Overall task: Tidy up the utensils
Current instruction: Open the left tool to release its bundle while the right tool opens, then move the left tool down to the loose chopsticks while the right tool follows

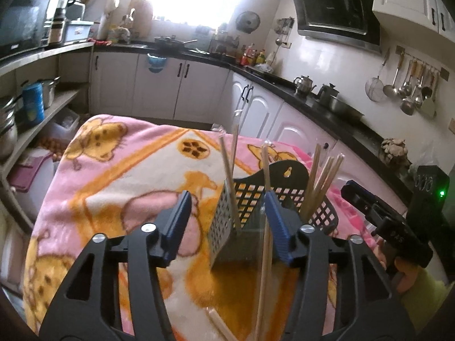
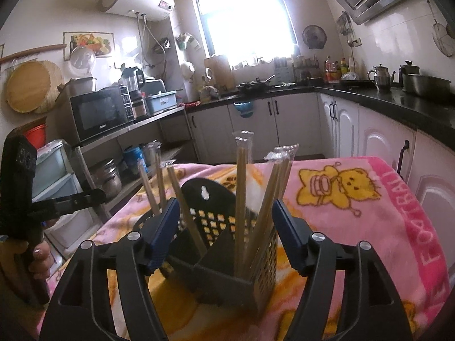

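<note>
A black perforated utensil holder [image 1: 256, 201] stands on a pink cartoon blanket [image 1: 119, 164]; it also shows in the right wrist view [image 2: 227, 244]. Several wrapped wooden chopsticks [image 2: 241, 187] stand upright in its compartments. My left gripper [image 1: 224, 218] is open just before the holder. One wrapped chopstick [image 1: 266, 227] leans against its right finger [image 1: 277, 227] and runs down to the blanket; I cannot tell if it rests in the holder. A further chopstick [image 1: 219, 324] lies on the blanket. My right gripper [image 2: 226, 227] is open and empty, its fingers either side of the holder.
The right gripper's body and hand [image 1: 392, 227] are at the right of the left wrist view. The left one [image 2: 31, 213] is at the left of the right wrist view. White cabinets [image 1: 182, 85] and a black counter [image 1: 327, 105] lie behind. Shelves with pots [image 1: 31, 105] stand left.
</note>
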Action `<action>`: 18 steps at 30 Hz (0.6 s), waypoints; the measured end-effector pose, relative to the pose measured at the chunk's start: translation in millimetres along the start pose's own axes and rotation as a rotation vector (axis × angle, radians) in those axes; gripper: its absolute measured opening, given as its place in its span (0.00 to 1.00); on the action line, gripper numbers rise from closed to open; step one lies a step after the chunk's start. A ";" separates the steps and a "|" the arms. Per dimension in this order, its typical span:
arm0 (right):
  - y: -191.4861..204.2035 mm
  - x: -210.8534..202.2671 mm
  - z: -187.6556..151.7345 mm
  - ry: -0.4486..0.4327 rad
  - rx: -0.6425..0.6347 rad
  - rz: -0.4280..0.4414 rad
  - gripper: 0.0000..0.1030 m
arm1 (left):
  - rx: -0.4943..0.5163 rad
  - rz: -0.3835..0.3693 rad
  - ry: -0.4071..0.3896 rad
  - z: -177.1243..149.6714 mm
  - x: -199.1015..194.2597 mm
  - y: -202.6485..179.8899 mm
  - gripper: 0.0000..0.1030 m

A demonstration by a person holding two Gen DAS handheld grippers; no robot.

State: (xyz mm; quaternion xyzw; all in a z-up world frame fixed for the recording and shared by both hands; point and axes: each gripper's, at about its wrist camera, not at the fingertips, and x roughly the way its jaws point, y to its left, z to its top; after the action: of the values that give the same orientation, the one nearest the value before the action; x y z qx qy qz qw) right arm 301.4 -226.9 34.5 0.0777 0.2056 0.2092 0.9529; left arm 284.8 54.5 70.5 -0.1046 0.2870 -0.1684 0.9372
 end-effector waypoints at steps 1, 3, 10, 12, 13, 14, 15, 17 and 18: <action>0.8 -1.6 -1.2 0.003 0.001 0.001 0.64 | -0.006 -0.001 0.001 -3.0 -3.0 1.6 0.46; 1.9 -5.1 -3.2 0.007 0.004 0.003 0.65 | -0.015 0.002 0.001 -8.6 -7.7 4.1 0.46; 9.9 -15.8 -8.9 0.026 0.000 0.003 0.66 | -0.047 0.019 0.028 -29.6 -16.8 15.0 0.46; 10.7 -18.0 -11.2 0.035 -0.003 -0.001 0.66 | -0.058 0.022 0.036 -35.2 -19.6 17.9 0.46; 12.2 -19.8 -13.3 0.044 -0.006 -0.002 0.66 | -0.060 0.025 0.039 -38.1 -21.1 18.6 0.46; 13.6 -21.2 -14.7 0.051 -0.009 -0.003 0.66 | -0.059 0.030 0.043 -41.3 -22.5 19.5 0.46; 14.7 -22.1 -15.9 0.055 -0.013 -0.003 0.66 | -0.059 0.034 0.047 -44.2 -23.2 21.1 0.46; 18.3 -24.4 -19.3 0.069 -0.024 -0.001 0.66 | -0.066 0.040 0.058 -48.3 -23.5 22.3 0.46; 19.9 -26.0 -21.6 0.077 -0.031 -0.001 0.66 | -0.072 0.041 0.066 -51.6 -23.4 24.1 0.46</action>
State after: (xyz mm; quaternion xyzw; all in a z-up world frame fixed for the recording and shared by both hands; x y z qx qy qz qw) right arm 263.4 -218.8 29.0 0.0546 0.2387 0.2146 0.9455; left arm 243.2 80.3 33.2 -0.1268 0.3260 -0.1419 0.9260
